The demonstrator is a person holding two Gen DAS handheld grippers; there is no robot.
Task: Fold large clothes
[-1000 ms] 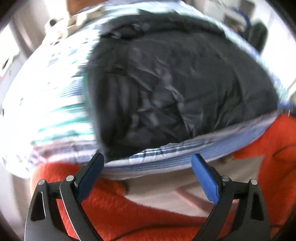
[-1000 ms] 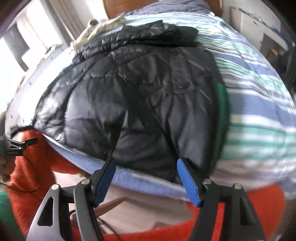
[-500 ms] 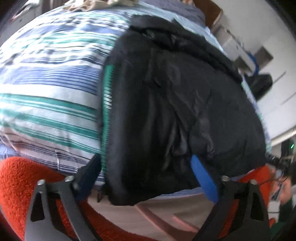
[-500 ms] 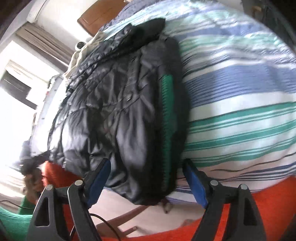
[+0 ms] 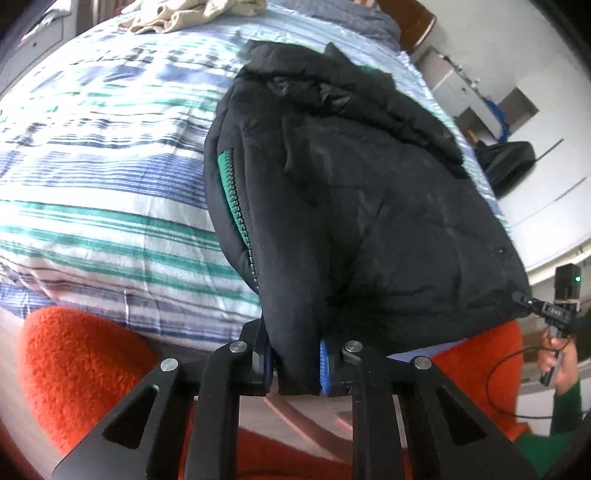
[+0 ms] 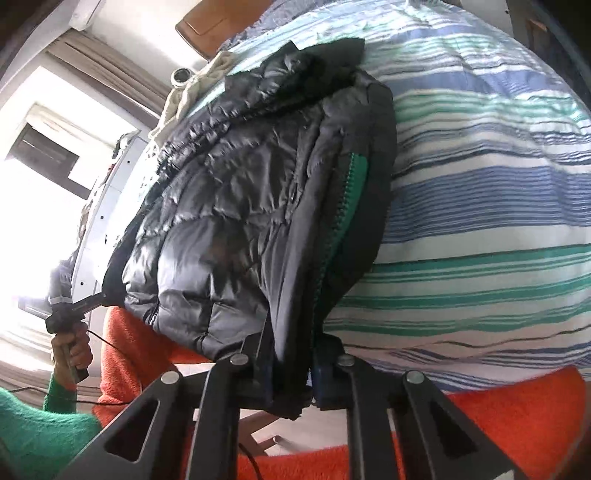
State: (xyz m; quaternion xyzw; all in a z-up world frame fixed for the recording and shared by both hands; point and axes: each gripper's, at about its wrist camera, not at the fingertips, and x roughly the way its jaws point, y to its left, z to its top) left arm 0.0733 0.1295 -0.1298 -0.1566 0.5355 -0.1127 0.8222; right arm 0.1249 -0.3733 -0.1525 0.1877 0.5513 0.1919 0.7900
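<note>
A black puffer jacket [image 5: 362,206] with a green zipper band [image 5: 227,181] lies folded on the striped bed. My left gripper [image 5: 295,363] is shut on the jacket's near left hem corner. In the right wrist view the same jacket [image 6: 236,206] shows its green zipper band [image 6: 351,199] on the right side. My right gripper [image 6: 291,373] is shut on the near right hem corner. Each view shows the other gripper at the jacket's far corner, in the left wrist view [image 5: 554,312] and in the right wrist view [image 6: 74,304].
The striped blue, green and white bedspread [image 5: 103,177] covers the bed [image 6: 491,206]. Beige clothes [image 5: 192,13] lie at the bed's far end. An orange fleece [image 5: 85,373] hangs along the near edge. A wooden headboard [image 6: 218,22] and white furniture [image 5: 476,99] stand behind.
Both grippers moved in to the jacket's near hem corners and closed on them. One second ago both were open and held back from the bed edge.
</note>
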